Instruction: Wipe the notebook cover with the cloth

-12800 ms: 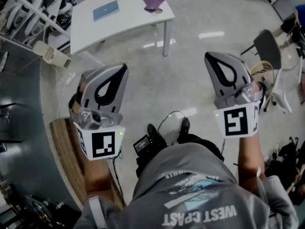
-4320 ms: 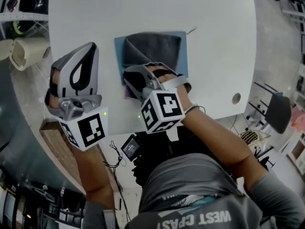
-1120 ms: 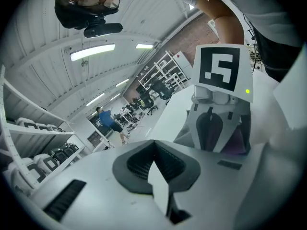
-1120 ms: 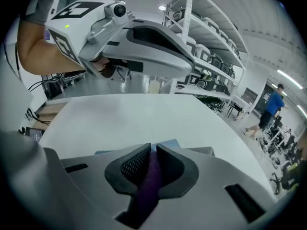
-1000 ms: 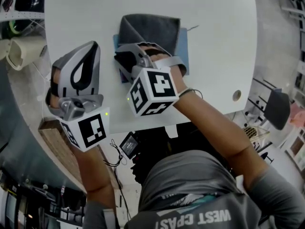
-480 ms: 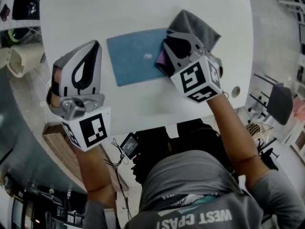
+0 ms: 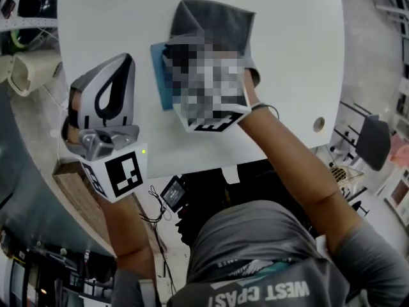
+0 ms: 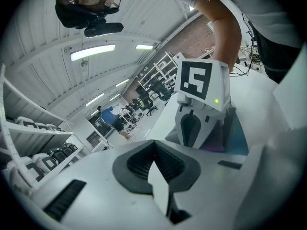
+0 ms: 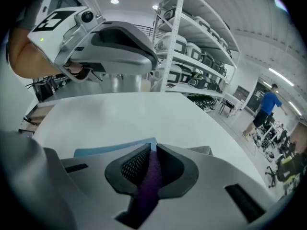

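Fingers point(image 9: 134, 165) of R gripper point(image 9: 153, 145) pinch cloth point(image 9: 149, 178), atop notebook point(image 9: 109, 148).

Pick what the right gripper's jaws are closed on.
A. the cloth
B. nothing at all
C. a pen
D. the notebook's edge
A: in the right gripper view, the right gripper has a purple fold of the cloth pinched between its pads, while the blue notebook lies flat on the table beyond the jaws.

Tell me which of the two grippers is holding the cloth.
The right gripper: its jaws pinch the cloth on the notebook. The left gripper is shut on nothing, off to the side.
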Demonstrator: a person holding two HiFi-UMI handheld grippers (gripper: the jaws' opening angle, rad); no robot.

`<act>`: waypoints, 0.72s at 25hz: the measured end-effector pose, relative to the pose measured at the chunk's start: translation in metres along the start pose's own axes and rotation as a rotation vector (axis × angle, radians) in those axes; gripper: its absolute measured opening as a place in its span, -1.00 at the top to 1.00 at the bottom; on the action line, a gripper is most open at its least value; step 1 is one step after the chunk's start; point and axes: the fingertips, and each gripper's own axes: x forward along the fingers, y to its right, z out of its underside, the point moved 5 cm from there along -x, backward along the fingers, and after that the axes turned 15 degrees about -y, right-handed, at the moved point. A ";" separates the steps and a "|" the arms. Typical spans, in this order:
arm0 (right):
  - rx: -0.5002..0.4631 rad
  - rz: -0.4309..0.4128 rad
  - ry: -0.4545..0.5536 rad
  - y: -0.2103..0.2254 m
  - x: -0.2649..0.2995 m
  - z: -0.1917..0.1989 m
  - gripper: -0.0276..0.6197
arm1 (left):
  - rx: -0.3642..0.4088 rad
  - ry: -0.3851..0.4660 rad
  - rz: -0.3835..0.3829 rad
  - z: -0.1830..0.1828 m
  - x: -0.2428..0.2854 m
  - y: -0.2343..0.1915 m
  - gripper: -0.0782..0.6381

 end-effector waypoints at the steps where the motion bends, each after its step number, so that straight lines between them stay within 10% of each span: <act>1: -0.022 -0.011 0.011 -0.006 0.004 -0.010 0.73 | -0.004 -0.004 -0.001 0.003 0.000 0.000 0.78; 9: -0.013 -0.025 0.023 -0.007 0.004 -0.007 0.73 | -0.009 -0.015 -0.006 0.010 -0.003 -0.005 0.78; 18: 0.207 0.102 -0.118 0.046 -0.046 0.116 0.73 | 0.022 0.028 0.010 -0.021 0.011 -0.001 0.78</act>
